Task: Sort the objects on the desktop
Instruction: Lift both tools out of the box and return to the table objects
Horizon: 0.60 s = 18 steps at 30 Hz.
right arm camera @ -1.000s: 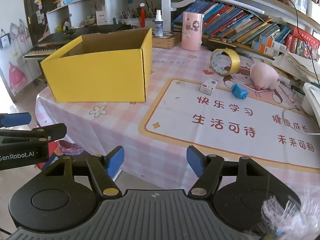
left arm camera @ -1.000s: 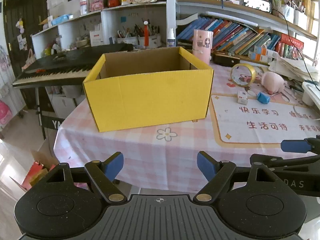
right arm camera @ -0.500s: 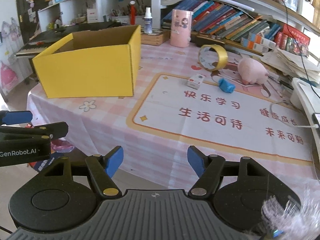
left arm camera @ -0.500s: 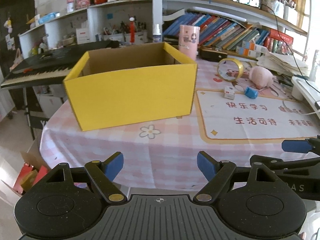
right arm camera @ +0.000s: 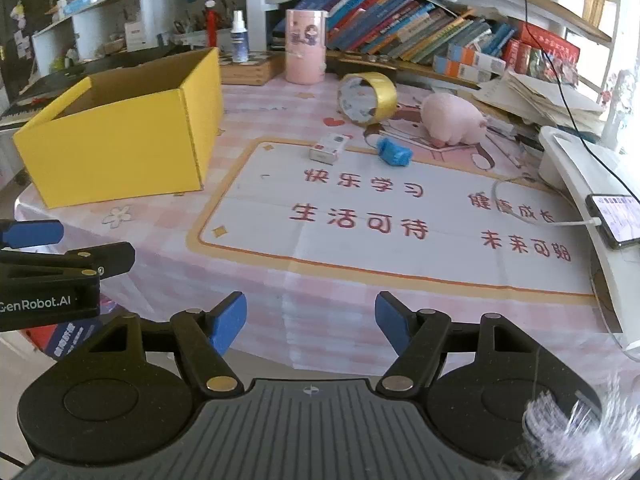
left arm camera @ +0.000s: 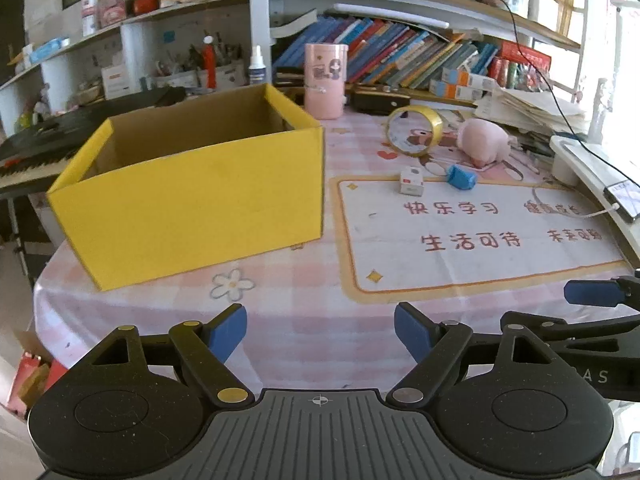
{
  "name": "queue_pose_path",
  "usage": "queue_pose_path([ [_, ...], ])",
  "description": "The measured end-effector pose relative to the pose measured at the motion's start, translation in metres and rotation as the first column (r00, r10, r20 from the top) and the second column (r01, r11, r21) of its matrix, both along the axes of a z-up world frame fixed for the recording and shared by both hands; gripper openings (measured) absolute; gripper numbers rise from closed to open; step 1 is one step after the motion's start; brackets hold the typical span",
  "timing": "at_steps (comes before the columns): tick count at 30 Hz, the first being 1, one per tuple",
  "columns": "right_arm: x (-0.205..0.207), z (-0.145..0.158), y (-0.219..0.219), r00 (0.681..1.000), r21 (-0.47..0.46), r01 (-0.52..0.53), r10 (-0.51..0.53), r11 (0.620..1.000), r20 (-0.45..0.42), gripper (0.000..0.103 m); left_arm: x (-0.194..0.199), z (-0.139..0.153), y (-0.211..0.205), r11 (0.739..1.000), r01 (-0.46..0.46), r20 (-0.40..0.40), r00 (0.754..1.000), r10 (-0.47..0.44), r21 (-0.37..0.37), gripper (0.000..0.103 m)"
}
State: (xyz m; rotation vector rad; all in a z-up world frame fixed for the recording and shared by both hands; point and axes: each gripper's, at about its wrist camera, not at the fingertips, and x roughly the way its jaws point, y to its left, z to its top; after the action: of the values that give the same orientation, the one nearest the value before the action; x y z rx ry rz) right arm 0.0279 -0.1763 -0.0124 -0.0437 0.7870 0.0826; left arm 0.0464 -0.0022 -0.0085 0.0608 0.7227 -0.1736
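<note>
A: Nearest the lens, what are the two tools doing?

B: At the bottom of the left wrist view the left gripper (left arm camera: 320,330), black with blue-padded fingers, has its jaws spread wide with nothing between them, over the near edge of the pink checked tablecloth (left arm camera: 280,312). The right gripper (right arm camera: 310,318) at the bottom of its own view is just as wide apart and empty; it also pokes in at the right edge of the left view.

A: And beyond them?

B: Left of centre stands the open yellow cardboard box (left arm camera: 192,196), upright, its long axis running left to right across the frame, one corner turned toward the right. To its right lies the white desk mat with red Chinese lettering (right arm camera: 392,216).

A: Where are the things to sort?

B: At the mat's far edge, mid-frame. The small white rectangular box (right arm camera: 328,147) lies flat, long axis pointing away and slightly right. Just beside it on the right, apart from it, is the small blue plastic object (right arm camera: 394,155), its long axis roughly left to right. Behind those the roll of yellow tape (right arm camera: 368,98) stands on edge, opening facing the camera, and the pink plush toy (right arm camera: 454,123) lies to its right, long axis sideways.

A: Furthest back?

B: A pink cylindrical container (right arm camera: 305,46) stands upright before the shelf of leaning books (right arm camera: 404,28) in the upper frame
</note>
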Motion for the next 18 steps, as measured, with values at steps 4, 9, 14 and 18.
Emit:
queue_pose_path([
  [4,0.006,0.0,-0.011,1.0,0.0,0.014,-0.014,1.0,-0.004,0.07,0.009,0.0,-0.011,1.0,0.017,-0.003,1.0,-0.017,-0.003,0.083],
  [9,0.019,0.0,-0.026,1.0,0.003,0.028,-0.028,1.0,-0.012,0.07,0.023,0.0,-0.028,0.999,0.041,-0.007,0.999,-0.041,0.001,0.083],
  [14,0.034,-0.001,-0.04,0.999,0.006,0.031,-0.031,0.999,-0.024,0.07,0.037,-0.001,-0.044,0.998,0.055,-0.017,0.998,-0.055,0.005,0.083],
  [18,0.047,-0.002,-0.052,0.999,0.007,0.03,-0.03,1.0,-0.037,0.07,0.05,-0.003,-0.057,0.998,0.06,-0.03,0.998,-0.06,0.006,0.083],
])
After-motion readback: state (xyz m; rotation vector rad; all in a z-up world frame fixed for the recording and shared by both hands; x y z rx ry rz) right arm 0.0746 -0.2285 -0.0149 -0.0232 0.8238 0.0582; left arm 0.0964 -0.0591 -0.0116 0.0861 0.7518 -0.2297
